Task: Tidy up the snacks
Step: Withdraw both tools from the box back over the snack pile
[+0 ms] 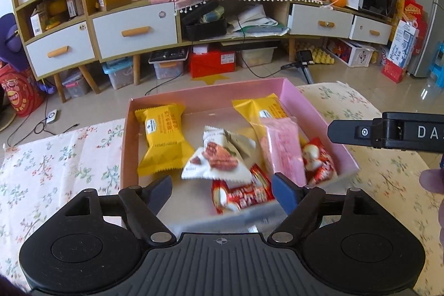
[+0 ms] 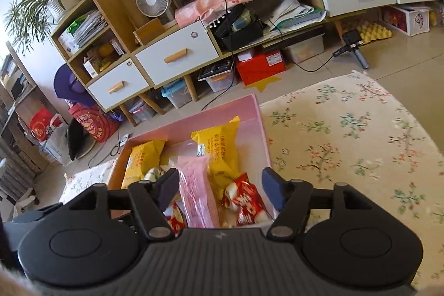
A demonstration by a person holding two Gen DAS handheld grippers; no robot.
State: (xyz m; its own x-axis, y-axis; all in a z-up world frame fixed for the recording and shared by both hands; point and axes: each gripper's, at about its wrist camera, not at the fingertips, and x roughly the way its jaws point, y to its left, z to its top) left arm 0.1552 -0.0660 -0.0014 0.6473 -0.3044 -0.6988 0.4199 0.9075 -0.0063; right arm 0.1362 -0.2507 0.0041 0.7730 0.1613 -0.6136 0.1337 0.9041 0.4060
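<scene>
A pink box (image 1: pixel 205 90) on the floral cloth holds several snack packets. Two are yellow (image 1: pixel 163 138) (image 1: pixel 266 107), one is white with red fruit printed on it (image 1: pixel 219 157), and one is a long pink packet (image 1: pixel 283 149). Red-and-white candies (image 1: pixel 319 162) lie beside it. My left gripper (image 1: pixel 222 193) hovers open over the box's near end, a red candy packet (image 1: pixel 241 196) lying loose below its gap. My right gripper (image 2: pixel 219 190) is open above the pink packet (image 2: pixel 194 193) and a red candy (image 2: pixel 247 201), touching neither. Its black finger (image 1: pixel 358 133) reaches in from the right.
The floral tablecloth (image 2: pixel 347 143) spreads to the right of the box and also to its left (image 1: pixel 55 157). A fingertip of the person's hand (image 1: pixel 433 179) shows at the right edge. Beyond the table's far edge are tiled floor and a sideboard with drawers (image 1: pixel 133 29).
</scene>
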